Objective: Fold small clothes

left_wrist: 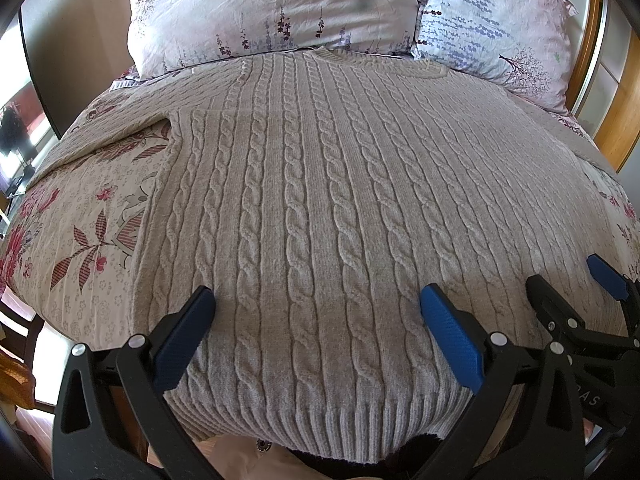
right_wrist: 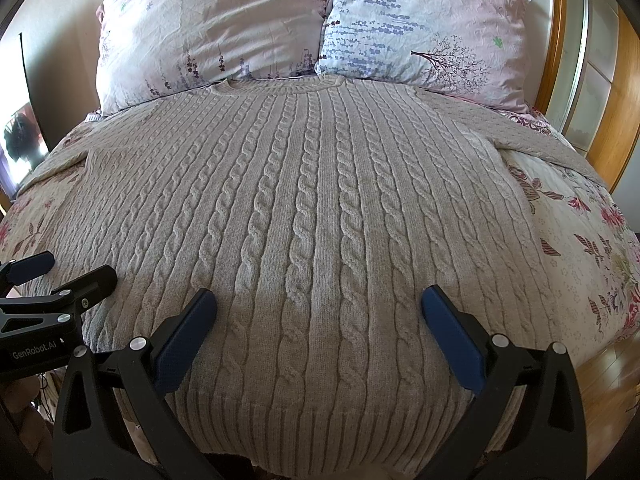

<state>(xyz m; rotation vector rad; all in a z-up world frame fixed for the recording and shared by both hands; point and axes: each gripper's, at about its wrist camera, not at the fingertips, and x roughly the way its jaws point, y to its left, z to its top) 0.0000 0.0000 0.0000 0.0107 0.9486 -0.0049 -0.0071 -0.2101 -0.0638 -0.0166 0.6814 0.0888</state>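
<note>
A grey cable-knit sweater (left_wrist: pixel 320 184) lies flat and spread out on the bed, collar toward the pillows, ribbed hem at the near edge; it also fills the right wrist view (right_wrist: pixel 320 208). My left gripper (left_wrist: pixel 318 304) is open, its blue-padded fingers wide apart just above the sweater near the hem, holding nothing. My right gripper (right_wrist: pixel 318 304) is open the same way over the hem, empty. The right gripper also shows at the right of the left wrist view (left_wrist: pixel 576 280), and the left gripper shows at the left of the right wrist view (right_wrist: pixel 60 272).
Two floral pillows (right_wrist: pixel 208 28) (right_wrist: pixel 424 28) lean at the head of the bed. A floral bedspread (left_wrist: pixel 80 232) shows beside the sweater on both sides. A wooden headboard frame (right_wrist: pixel 560 40) stands at the right, wooden floor (right_wrist: pixel 608 392) below it.
</note>
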